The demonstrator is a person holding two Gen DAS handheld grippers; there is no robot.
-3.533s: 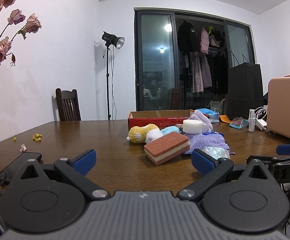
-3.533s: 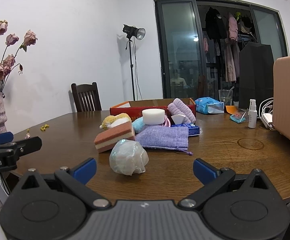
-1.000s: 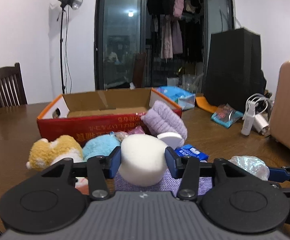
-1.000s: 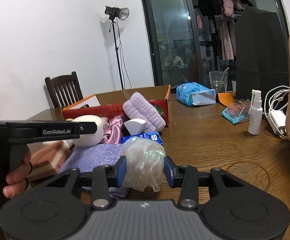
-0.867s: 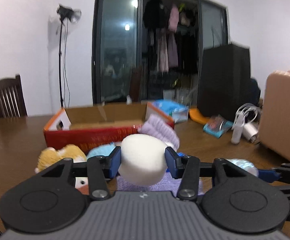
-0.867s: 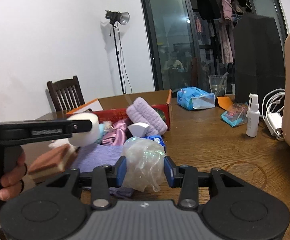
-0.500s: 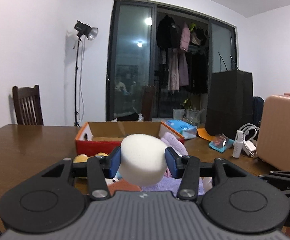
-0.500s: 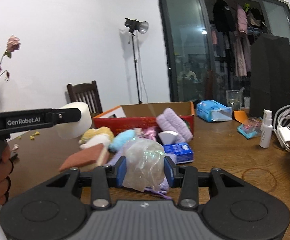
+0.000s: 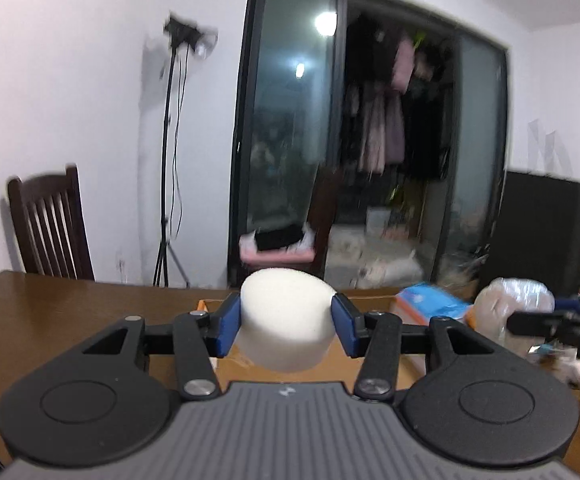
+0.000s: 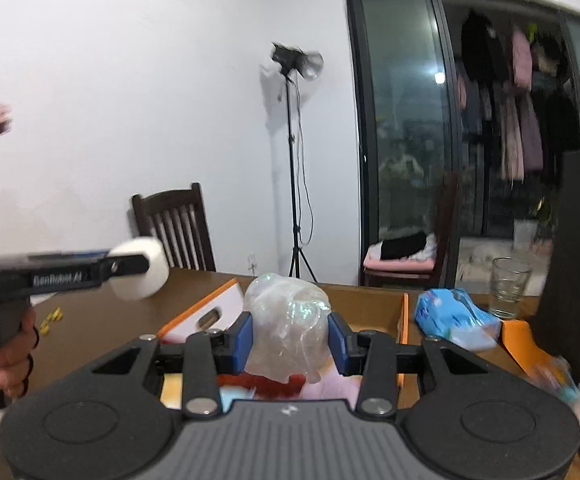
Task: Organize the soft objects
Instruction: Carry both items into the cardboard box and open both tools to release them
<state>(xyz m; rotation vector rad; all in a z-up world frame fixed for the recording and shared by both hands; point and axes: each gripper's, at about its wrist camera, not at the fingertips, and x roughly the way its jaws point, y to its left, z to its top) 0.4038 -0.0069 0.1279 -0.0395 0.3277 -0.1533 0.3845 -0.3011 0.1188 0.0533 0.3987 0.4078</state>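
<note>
Step in hand, as judged: both soft items are carried in the air toward the open cardboard box (image 10: 374, 312), to be dropped inside.

- Left gripper (image 9: 285, 322): blue pads pinched on the white foam puck (image 9: 287, 320), one pad on each curved side. The puck bulges above and below the pads, so the hold is mid-body and looks firm.
- Right gripper (image 10: 290, 338): pads pinched on the crinkled clear plastic bundle (image 10: 287, 324). The bundle rises well above the pads and sags a little below them.
- The box lies just beyond and below both sets of fingertips; its orange-edged flap (image 10: 205, 312) stands to the left of the right gripper's pads.

For a clean drop:
- The squeeze should be kept unchanged until each item is over the box floor, not over a flap or wall.
- The fingertips should be lowered past the rim before the pads are spread; both items are light and could bounce or roll out.
- The two grippers should be kept apart over the box so the items are not knocked together.

Counts, right wrist view:
- Held items: 2
- Box: 1
- Blue packet (image 10: 456, 318), right of the pads: 1
- Drinking glass (image 10: 508, 286), further right: 1
- Dark wooden chairs: 2
- Light stand (image 10: 296, 168): 1
</note>
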